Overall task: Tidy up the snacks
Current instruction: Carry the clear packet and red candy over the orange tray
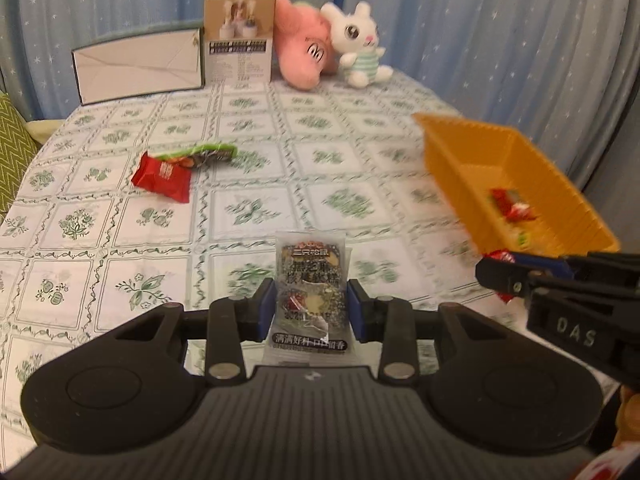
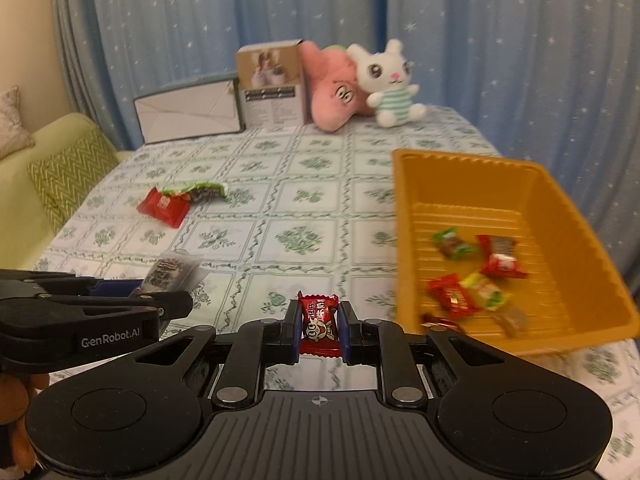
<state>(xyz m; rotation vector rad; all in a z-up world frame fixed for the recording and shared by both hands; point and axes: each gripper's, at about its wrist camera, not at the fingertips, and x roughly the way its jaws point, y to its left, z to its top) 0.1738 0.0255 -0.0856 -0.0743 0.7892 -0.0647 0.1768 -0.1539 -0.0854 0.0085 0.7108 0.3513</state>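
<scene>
Your left claw (image 1: 311, 307) is clamping a clear rectangular snack packet with dark printing (image 1: 309, 296) between its blue pads, holding it above the counter covered in a white cloth with green floral squares (image 1: 248, 184). Your right claw (image 2: 319, 330) is pinching a small red foil-wrapped candy (image 2: 319, 326), its jaws drawn close together on the wrapper.

Just right of that claw, the orange ribbed plastic tray (image 2: 568, 216) is sitting on the counter, holding several small wrapped candies (image 2: 476, 276) in red, green and yellow; one at the near wall is blurred, possibly brown. Farther left on the cloth, a flat red square snack pouch (image 2: 164, 206) is lying with a green-and-dark crinkled wrapper (image 2: 202, 191) touching its far edge.

Along the far edge of the counter, a white open-fronted cardboard box (image 2: 188, 114) is standing beside a tall tan printed carton (image 2: 272, 88), then a pink plush toy (image 2: 332, 92) and a white plush rabbit in a green striped shirt (image 2: 394, 88) leaning against it.
</scene>
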